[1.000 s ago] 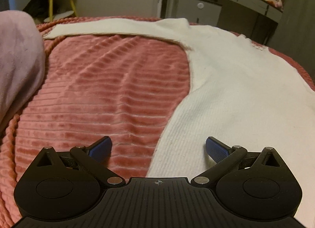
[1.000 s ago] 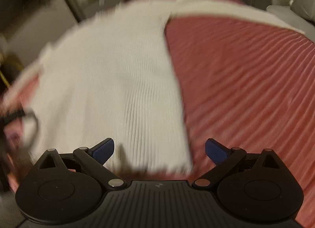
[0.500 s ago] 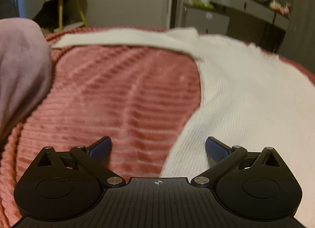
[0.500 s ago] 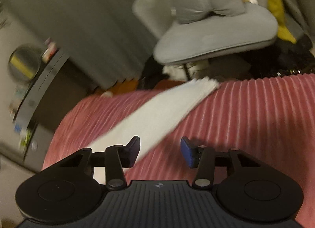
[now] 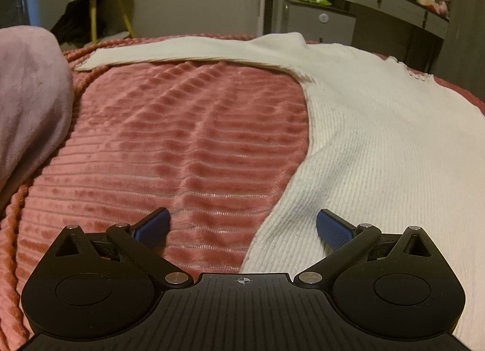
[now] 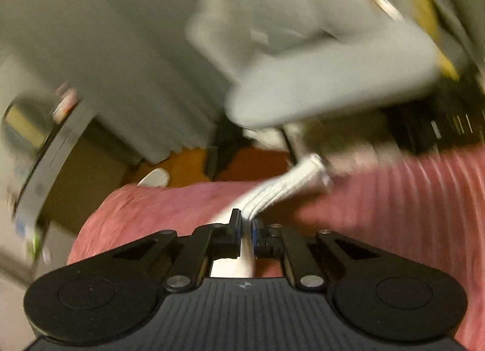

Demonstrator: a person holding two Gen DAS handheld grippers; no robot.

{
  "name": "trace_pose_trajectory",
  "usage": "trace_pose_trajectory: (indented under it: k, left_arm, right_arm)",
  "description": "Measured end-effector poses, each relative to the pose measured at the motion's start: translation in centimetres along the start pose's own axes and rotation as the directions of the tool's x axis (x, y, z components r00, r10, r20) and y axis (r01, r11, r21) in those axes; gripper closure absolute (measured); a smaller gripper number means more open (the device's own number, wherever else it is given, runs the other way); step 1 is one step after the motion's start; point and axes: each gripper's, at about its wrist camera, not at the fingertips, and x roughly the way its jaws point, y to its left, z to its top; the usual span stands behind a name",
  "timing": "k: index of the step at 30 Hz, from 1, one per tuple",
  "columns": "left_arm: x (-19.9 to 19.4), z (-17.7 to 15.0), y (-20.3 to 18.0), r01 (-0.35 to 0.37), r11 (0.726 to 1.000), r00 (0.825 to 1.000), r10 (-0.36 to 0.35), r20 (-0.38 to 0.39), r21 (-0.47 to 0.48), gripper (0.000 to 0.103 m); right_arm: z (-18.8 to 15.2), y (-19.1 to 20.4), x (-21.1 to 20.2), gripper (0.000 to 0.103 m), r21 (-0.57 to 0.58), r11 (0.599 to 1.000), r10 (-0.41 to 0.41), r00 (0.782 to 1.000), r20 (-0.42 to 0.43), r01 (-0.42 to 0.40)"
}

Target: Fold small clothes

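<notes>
A cream ribbed sweater (image 5: 379, 145) lies flat on a pink ribbed bedspread (image 5: 182, 145), one sleeve (image 5: 182, 51) stretched out to the far left. My left gripper (image 5: 242, 226) is open low over the sweater's side edge; one fingertip is over the bedspread, the other over the knit. My right gripper (image 6: 247, 229) is shut on the sweater's other sleeve (image 6: 288, 187), which bunches between its blue pads and trails away over the bedspread (image 6: 394, 199). The right wrist view is motion-blurred.
A lilac pillow (image 5: 30, 102) lies at the bed's left edge. A yellow stool (image 5: 100, 8) and grey dresser with mirror (image 5: 388, 8) stand beyond the bed. A grey chair (image 6: 318, 78) stands beyond the bed's other side.
My right gripper swung from the sweater's body to the far sleeve and closed on it. My left gripper stayed open and shifted slightly along the sweater's edge.
</notes>
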Motion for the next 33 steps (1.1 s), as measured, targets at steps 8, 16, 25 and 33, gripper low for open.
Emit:
trace_pose_trajectory:
  k: [8,16,25,33]
  left_arm:
    - [-1.2,0.7,0.1,0.057,0.998,0.998,-0.057,-0.007,0.016,0.0]
    - [-4.0,6.3,-3.0,0.444,0.893,0.889,-0.449,0.086,0.076,0.0]
    - [5.5,13.1,-12.5,0.642,0.766,0.763,-0.64,-0.089,-0.005,0.0]
    - [9.9,12.6,-16.4,0.562,0.827,0.804,-0.546,-0.235,-0.003,0.036]
  right_arm:
    - [-9.9,19.1,-8.3,0.096,-0.453,0.755,0.466,0.874,-0.138,-0.474]
    - [-22.1,20.2,-10.8,0.068,-0.426,0.702,0.456,0.819,-0.348,-0.571]
    - [-24.5,9.7,-12.9,0.064,-0.482,0.787,0.291,0.921,-0.26,-0.385]
    - [-24.5,8.7,-11.1,0.055,-0.444,0.787,0.329,0.9,-0.286,-0.429]
